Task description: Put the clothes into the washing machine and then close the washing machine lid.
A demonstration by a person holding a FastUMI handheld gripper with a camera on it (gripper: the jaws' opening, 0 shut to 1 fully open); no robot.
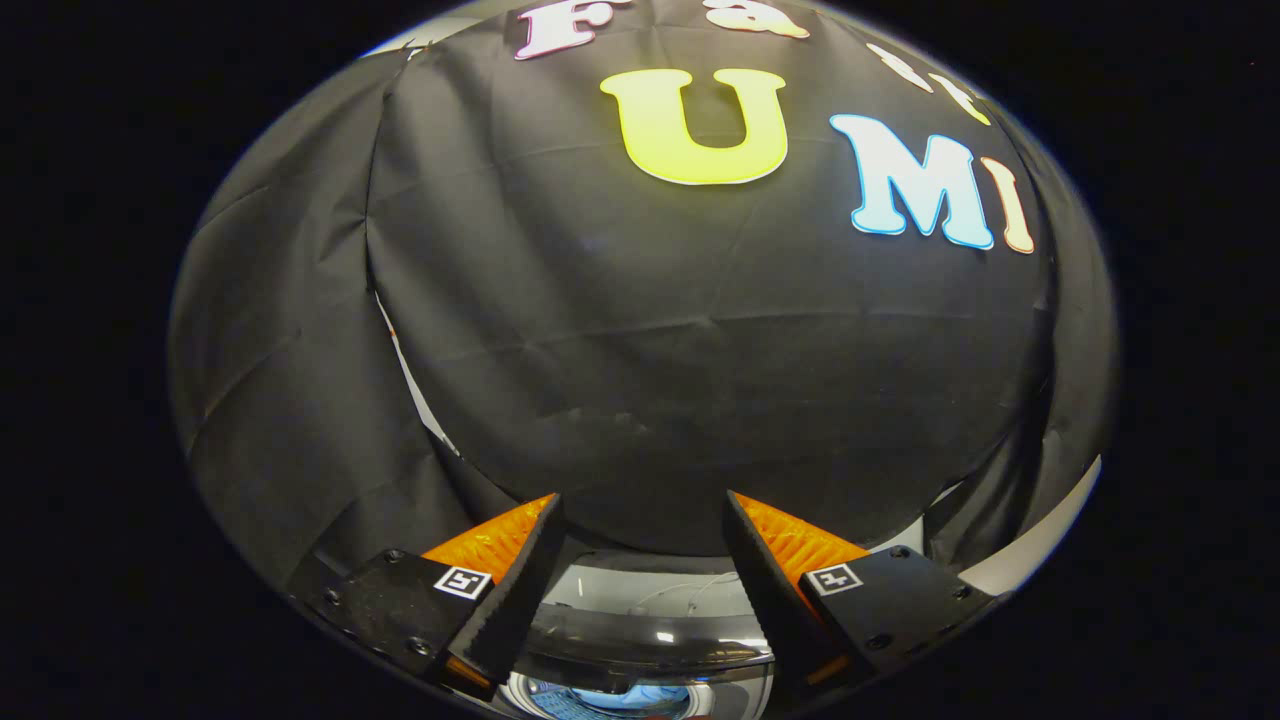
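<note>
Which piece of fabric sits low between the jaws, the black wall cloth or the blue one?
The blue fabric, down inside the glossy-rimmed round opening between the gripper's open, empty jaws. The black wall cloth hangs beyond them.

washing machine mostly cut off below, blue contents unclear between fingers

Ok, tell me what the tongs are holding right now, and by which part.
Nothing. The tongs stand open with an empty gap between the fingers, above the round glossy washing machine opening, where blue fabric shows inside.
</note>
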